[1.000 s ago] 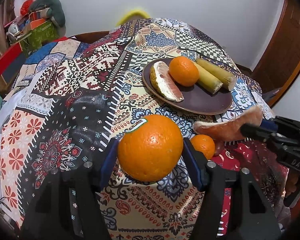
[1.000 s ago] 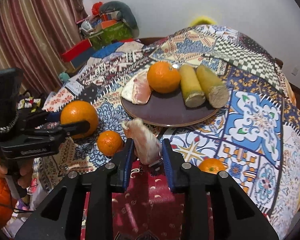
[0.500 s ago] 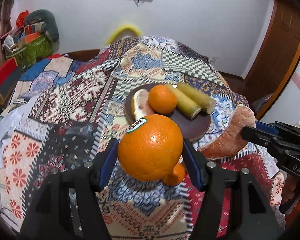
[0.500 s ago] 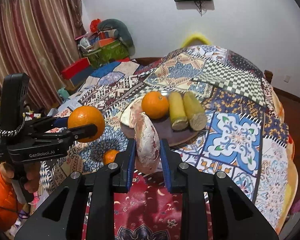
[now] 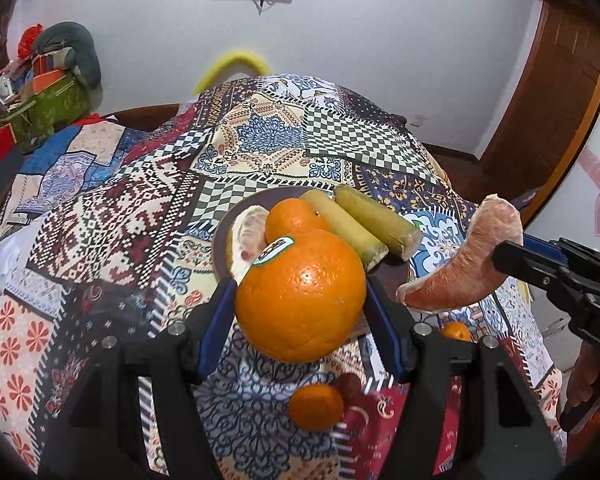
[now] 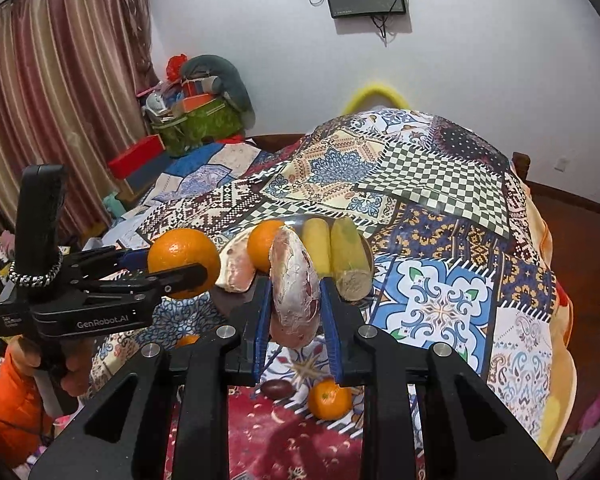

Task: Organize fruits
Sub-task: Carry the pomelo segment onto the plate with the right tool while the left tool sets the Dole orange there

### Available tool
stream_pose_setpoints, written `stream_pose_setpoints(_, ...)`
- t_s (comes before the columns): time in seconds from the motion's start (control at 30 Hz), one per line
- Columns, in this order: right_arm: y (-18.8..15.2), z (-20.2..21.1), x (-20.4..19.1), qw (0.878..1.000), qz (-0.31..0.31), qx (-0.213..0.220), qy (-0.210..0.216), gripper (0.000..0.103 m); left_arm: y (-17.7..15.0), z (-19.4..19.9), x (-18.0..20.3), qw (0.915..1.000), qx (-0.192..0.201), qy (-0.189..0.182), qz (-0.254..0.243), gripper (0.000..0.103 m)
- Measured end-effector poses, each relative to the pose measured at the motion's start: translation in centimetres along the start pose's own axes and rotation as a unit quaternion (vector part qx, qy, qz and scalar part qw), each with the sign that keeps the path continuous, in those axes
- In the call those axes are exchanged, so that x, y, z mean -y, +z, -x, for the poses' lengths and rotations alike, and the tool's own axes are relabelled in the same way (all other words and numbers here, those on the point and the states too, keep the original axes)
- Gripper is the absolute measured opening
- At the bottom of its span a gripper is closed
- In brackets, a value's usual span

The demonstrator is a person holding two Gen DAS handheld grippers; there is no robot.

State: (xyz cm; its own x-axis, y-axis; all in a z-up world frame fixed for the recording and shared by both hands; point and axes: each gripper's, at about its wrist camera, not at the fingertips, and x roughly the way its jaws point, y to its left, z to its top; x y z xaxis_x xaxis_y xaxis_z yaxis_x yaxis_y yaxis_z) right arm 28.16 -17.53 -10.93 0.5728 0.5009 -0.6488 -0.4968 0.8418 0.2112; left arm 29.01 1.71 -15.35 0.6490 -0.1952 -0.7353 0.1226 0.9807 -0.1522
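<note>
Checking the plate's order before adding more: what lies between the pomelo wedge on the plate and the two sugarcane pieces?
A small orange sits between the pomelo wedge and the sugarcane pieces, clearest in the left wrist view.

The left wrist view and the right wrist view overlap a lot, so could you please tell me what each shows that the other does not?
Only the left wrist view shows the sticker on the big orange and the wooden door.

Only the right wrist view shows the curtain and the orange sleeve.

Both show the plate with its orange, the left claw shut on the big orange, the right claw shut on the pomelo wedge, and the dark fruit on the cloth.
</note>
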Motion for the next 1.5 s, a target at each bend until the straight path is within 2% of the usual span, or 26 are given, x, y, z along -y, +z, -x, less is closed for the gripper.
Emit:
stream_pose_setpoints(0.47, 0.3, -2.4, 0.5, 1.0, 0.006, -0.018, 0.011, 0.022, 1.3, -4.1, 1.1, 0.9996, -0.022, -0.018, -0.008, 0.063)
stream_pose_setpoints(0.6, 0.5, -3.2, 0.6, 1.0, 0.01, -0.025, 0.013, 0.022, 1.3, -5.0, 1.1, 0.9992, -0.034, -0.017, -0.009, 0.063)
stream_pose_setpoints(0.77, 1.0, -4.9, 1.1, 0.999, -0.002, -0.034, 0.018, 0.022, 1.0, -5.2, 1.5, 0.9991, -0.03, -0.011, -0.028, 0.064)
stream_pose_setpoints(0.93, 1.3, -6.2, 1.1, 0.999, -0.007, -0.038, 0.021, 0.022, 0.6, -6.2, 1.1, 0.9979, -0.055, -0.025, -0.024, 0.064)
stream_pose_setpoints(1.4, 3.4, -8.4, 0.9, 0.999, 0.014, -0.047, 0.021, 0.022, 1.6, -4.4, 0.6, 0.9996, -0.018, -0.01, -0.021, 0.064)
stream_pose_setpoints(1.5, 4.0, -9.2, 1.0, 0.998, 0.018, -0.052, 0.019, 0.022, 2.2, -3.3, -0.3, 0.9999, 0.004, 0.004, -0.008, 0.064)
